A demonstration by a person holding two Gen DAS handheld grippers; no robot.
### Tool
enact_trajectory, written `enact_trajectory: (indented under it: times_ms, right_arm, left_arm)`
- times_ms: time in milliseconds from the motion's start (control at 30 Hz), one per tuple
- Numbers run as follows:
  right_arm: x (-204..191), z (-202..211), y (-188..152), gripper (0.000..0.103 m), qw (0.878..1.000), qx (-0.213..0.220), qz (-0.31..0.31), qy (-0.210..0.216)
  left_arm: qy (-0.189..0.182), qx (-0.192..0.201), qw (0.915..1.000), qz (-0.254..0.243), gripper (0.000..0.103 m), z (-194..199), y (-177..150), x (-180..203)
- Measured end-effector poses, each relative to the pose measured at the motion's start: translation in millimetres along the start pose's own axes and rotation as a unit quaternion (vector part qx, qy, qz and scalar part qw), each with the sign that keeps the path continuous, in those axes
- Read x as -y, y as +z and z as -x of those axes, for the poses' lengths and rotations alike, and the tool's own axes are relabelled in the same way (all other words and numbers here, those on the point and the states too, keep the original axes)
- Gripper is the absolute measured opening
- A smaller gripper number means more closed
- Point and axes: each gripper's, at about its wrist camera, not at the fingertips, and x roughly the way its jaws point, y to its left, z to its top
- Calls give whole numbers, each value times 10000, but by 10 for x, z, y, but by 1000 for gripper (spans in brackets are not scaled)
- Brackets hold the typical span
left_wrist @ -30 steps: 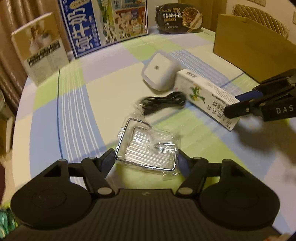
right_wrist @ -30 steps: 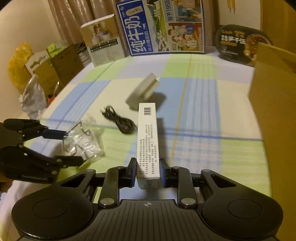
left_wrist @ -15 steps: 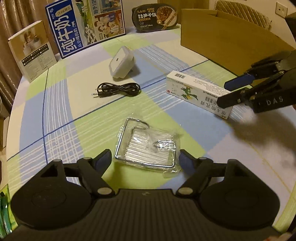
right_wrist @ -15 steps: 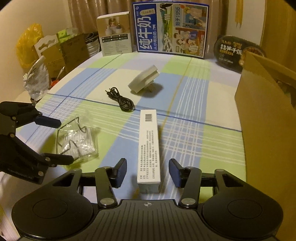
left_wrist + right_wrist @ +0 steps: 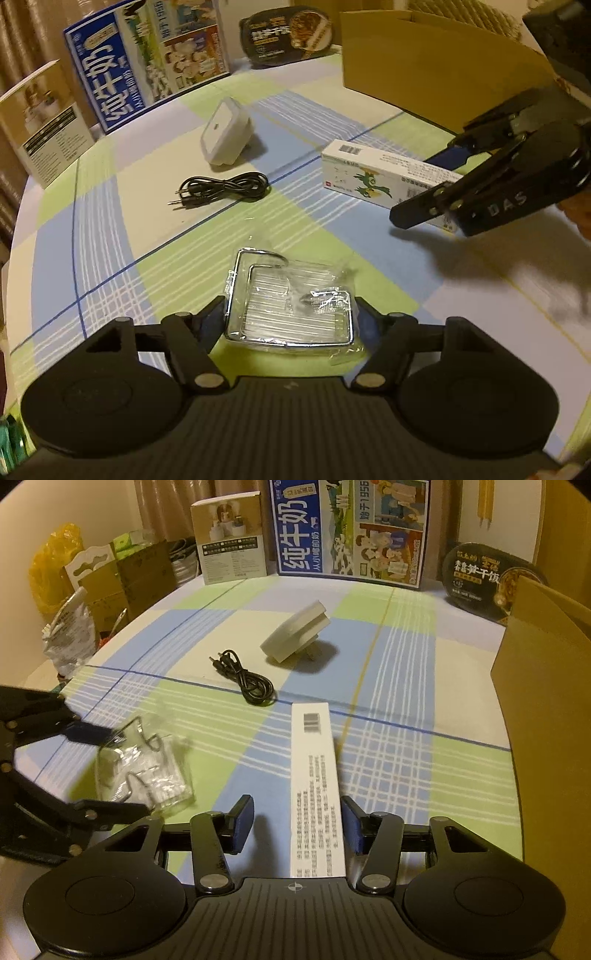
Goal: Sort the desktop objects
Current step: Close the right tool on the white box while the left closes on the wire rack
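A wire rack in a clear plastic bag (image 5: 291,302) lies on the checked tablecloth between my left gripper's (image 5: 290,314) fingers. The jaws are closing and the pads touch its two sides. In the right wrist view the same rack (image 5: 144,771) is blurred, inside the left gripper (image 5: 122,771). A long white carton (image 5: 317,775) lies flat between my right gripper's (image 5: 297,823) fingers. Those jaws are closing too; a clear gap remains at the left pad (image 5: 243,823). The left wrist view shows the carton (image 5: 369,173) with the right gripper (image 5: 421,188) over its near end.
A coiled black cable (image 5: 247,679) and a white plug adapter (image 5: 295,635) lie mid-table. A tall cardboard box (image 5: 546,701) stands at the right edge. Along the back stand a blue milk case (image 5: 351,528), a small product box (image 5: 231,550) and a black meal bowl (image 5: 476,579).
The right gripper let go of the white carton, opened, and is narrowing around it again. The left jaws widened off the rack, then came back in against it.
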Motion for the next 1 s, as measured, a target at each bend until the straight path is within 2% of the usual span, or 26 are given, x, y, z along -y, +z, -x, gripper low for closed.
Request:
enact_trajectory:
  times_ms: [33, 67, 233, 433, 667, 1000]
  right_arm:
    - [0, -9, 1, 24, 10000, 6, -3, -33]
    - [4, -9, 0, 23, 10000, 21, -9, -69]
    - [-9, 85, -23, 23, 9999, 36, 29, -117]
    - [-1, 380, -55, 23, 9996, 276, -81, -85]
    - [55, 872, -112, 23, 9979, 565, -298, -75]
    - [297, 1588, -187, 23, 9925, 952, -735, -211]
  left_arm:
    - [17, -7, 9999, 112, 65, 17, 0, -8]
    - [38, -30, 9997, 229, 65, 32, -4, -13]
    - [116, -75, 9982, 590, 65, 107, -60, -15]
    - [206, -122, 9947, 997, 65, 235, -95, 2]
    - [278, -46, 9942, 1035, 65, 483, 7, 113]
    - [436, 79, 9955, 840, 65, 876, 442, 505]
